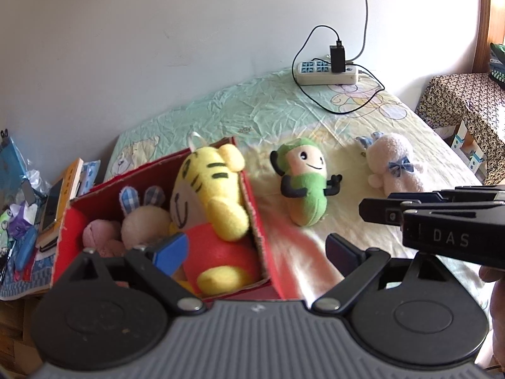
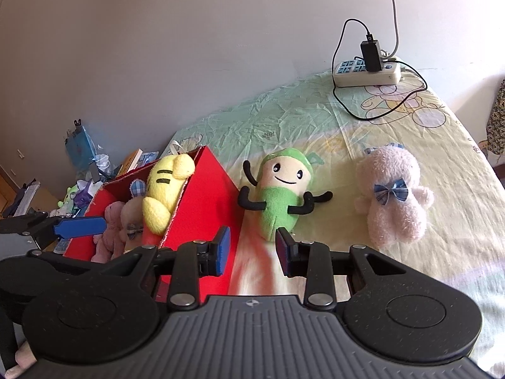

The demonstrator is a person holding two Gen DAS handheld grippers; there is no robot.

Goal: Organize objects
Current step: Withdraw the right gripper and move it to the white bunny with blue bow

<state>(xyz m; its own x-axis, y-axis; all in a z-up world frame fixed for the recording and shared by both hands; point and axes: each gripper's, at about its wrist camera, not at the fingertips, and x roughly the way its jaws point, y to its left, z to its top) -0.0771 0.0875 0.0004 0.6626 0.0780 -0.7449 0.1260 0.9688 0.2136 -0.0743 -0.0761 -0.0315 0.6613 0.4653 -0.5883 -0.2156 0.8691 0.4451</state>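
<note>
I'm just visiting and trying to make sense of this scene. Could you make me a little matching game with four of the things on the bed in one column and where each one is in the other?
Things:
1. yellow tiger plush
2. green bean plush
3. pink bunny plush
4. power strip

Places:
A. far end of the bed, by the wall, with a black charger plugged in
B. on the sheet just beside the red box
C. inside the red box
D. on the sheet, on the bean's far side from the box

Pairs: 1-C, 2-B, 3-D, 4-A
</note>
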